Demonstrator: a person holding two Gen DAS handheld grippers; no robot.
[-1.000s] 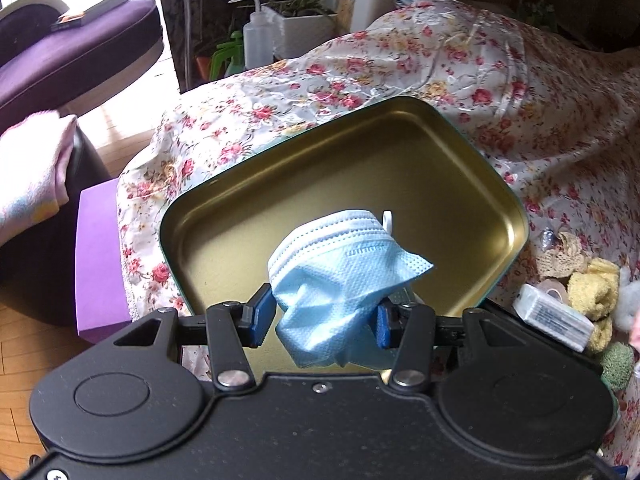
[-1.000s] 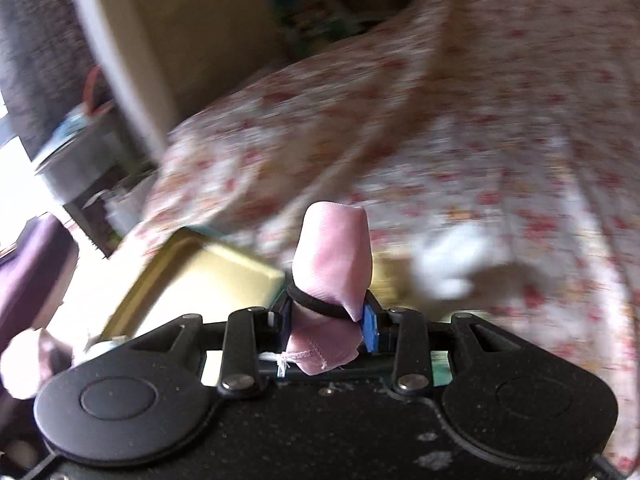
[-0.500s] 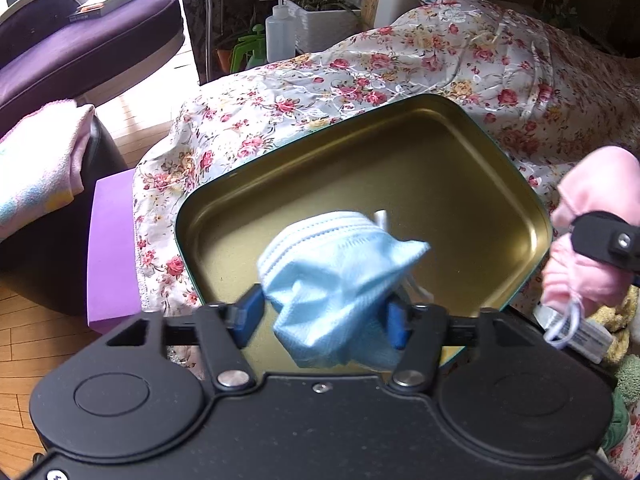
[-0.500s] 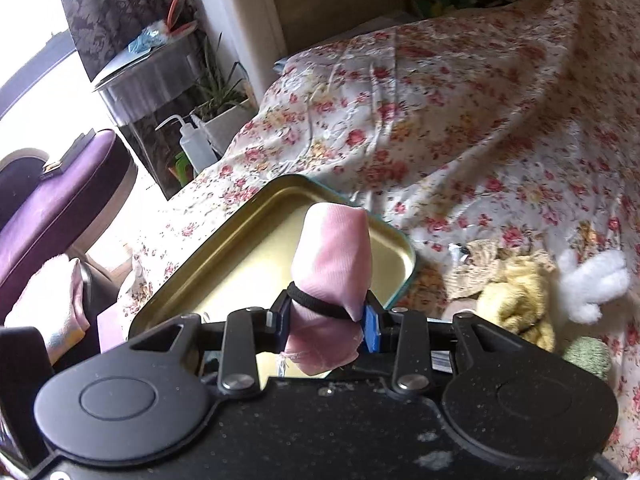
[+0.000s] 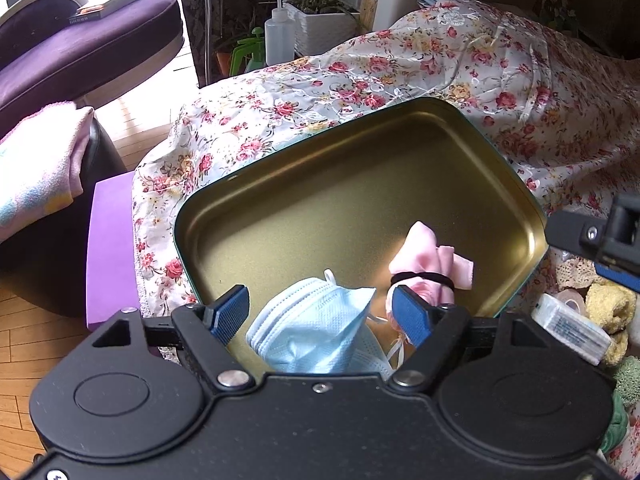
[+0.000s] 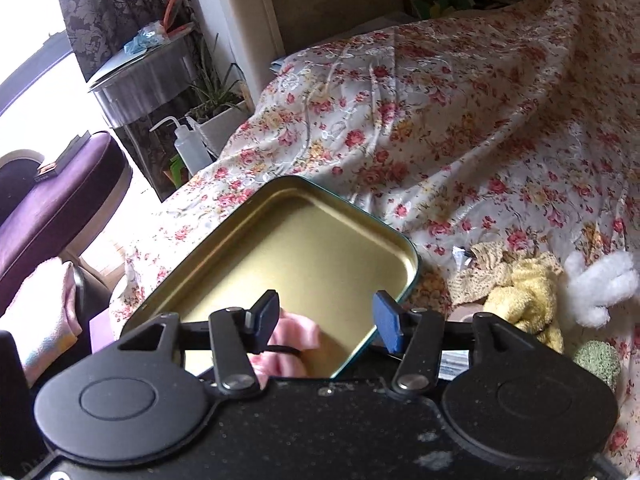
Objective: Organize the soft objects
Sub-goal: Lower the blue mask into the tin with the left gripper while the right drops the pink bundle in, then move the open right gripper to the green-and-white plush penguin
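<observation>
Both tongs, left (image 5: 320, 312) and right (image 6: 326, 318), just opened, are shown released above the gold tin (image 5: 400, 152), where blue mask (image 5: 316, 332) and pink pouch (image 5: 428, 264) lie.

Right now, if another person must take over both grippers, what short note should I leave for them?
Left gripper: jaws have just been opening; the blue face mask lies loose between them, over the gold tin tray.
Right gripper: jaws have just been opening too; the pink cloth bundle with its black band is released and lies in the tray.
Done: mask and pink bundle are in the tray.
Left: on the floral cloth beside the tray wait the yellow knit piece, white fluff, lace piece and green pad.
</observation>
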